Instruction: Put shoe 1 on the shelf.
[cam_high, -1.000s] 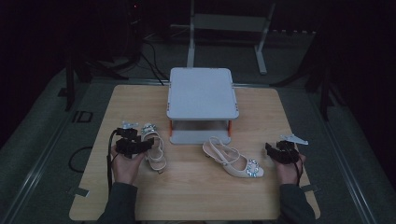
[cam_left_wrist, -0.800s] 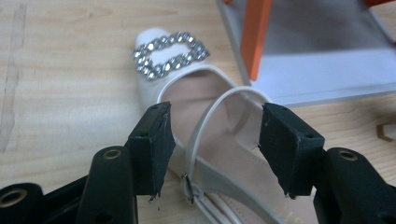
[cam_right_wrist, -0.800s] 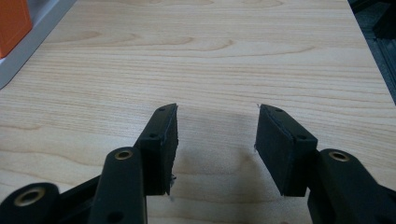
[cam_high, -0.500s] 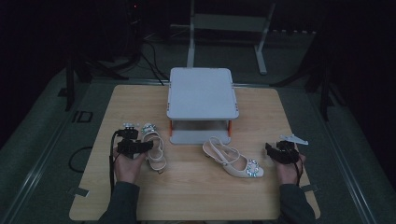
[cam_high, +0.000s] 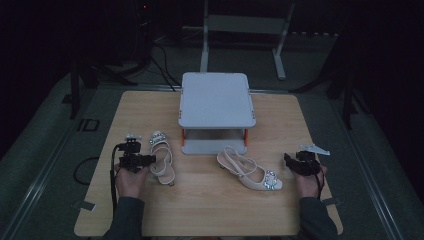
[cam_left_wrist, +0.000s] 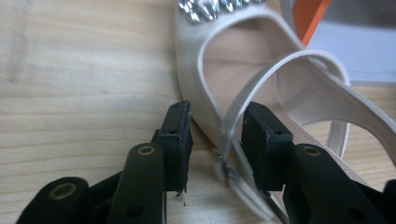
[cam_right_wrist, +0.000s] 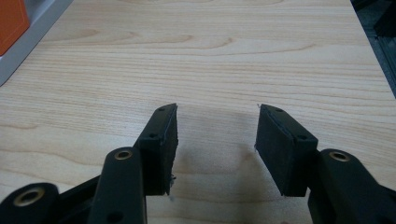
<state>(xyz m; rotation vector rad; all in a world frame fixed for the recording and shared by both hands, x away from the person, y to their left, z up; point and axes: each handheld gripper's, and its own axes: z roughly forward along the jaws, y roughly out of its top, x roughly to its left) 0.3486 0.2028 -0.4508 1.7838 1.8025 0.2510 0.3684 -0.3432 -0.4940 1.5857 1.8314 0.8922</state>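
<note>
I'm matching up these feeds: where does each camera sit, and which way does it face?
High view: above the person's side, facing forward and down on the wooden table; forearms, both grippers.
Left gripper view: on the left gripper, closing around the cream sandal's strap.
Right gripper view: on the right gripper, open over wood.
Shared: cream sandal, grey two-tier stand.

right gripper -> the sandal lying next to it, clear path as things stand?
Probably yes. The right gripper sits just right of the sandal, apart from it, with bare table between; its fingers stand open with nothing in them. The two-tier stand sits farther back.
</note>
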